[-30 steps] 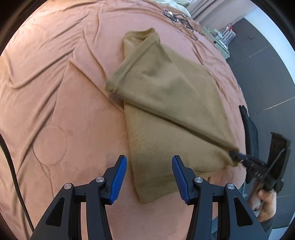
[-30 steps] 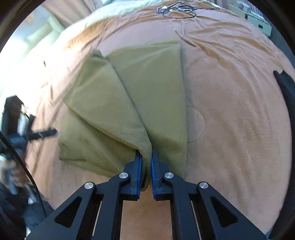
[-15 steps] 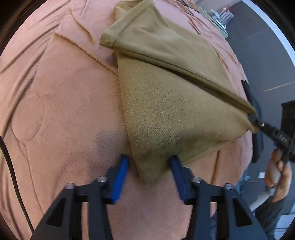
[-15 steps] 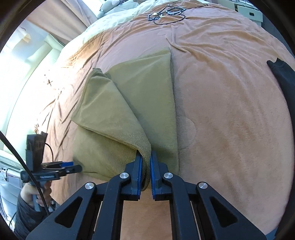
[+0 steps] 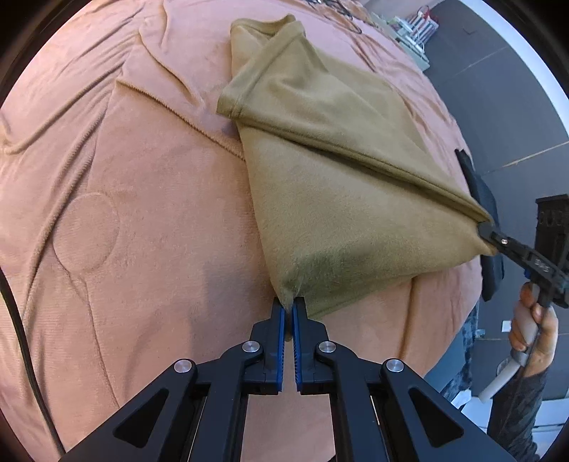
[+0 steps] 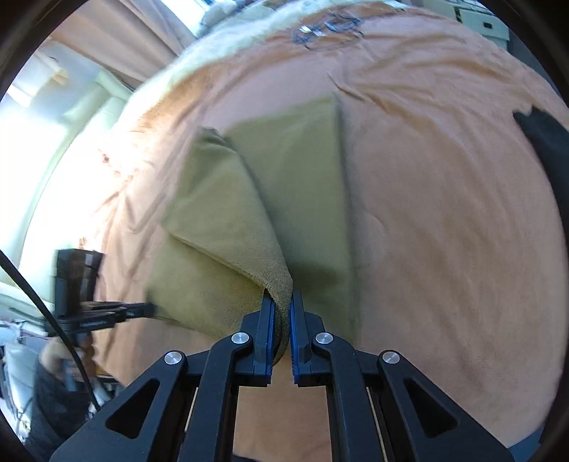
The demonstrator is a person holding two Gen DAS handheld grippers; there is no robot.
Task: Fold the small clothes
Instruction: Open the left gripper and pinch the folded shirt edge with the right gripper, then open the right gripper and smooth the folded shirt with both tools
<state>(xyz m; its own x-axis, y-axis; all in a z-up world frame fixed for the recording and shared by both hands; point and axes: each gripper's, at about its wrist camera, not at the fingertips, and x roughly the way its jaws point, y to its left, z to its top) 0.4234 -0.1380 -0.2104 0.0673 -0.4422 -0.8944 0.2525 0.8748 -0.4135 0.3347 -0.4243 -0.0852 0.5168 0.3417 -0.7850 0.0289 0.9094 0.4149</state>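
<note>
An olive-tan garment (image 5: 338,184) lies partly folded on a pink-orange bedspread (image 5: 124,213). My left gripper (image 5: 288,307) is shut on the garment's near left corner. My right gripper (image 6: 281,302) is shut on the near right corner, where a folded flap (image 6: 227,220) bunches up. In the left wrist view the right gripper (image 5: 485,227) pinches the far right corner. In the right wrist view the left gripper (image 6: 151,309) shows at the garment's (image 6: 295,170) left corner. The near edge is lifted between both grippers.
A dark garment (image 5: 483,199) lies at the bed's right edge, also seen in the right wrist view (image 6: 547,149). Black cables (image 6: 327,28) lie at the far end of the bed. Shelving (image 5: 409,32) stands beyond. A cable (image 5: 21,337) runs along the left.
My left gripper moved in and closed on the garment's near left corner; it was open one second ago. My right gripper stayed shut on its corner and lifted slightly.
</note>
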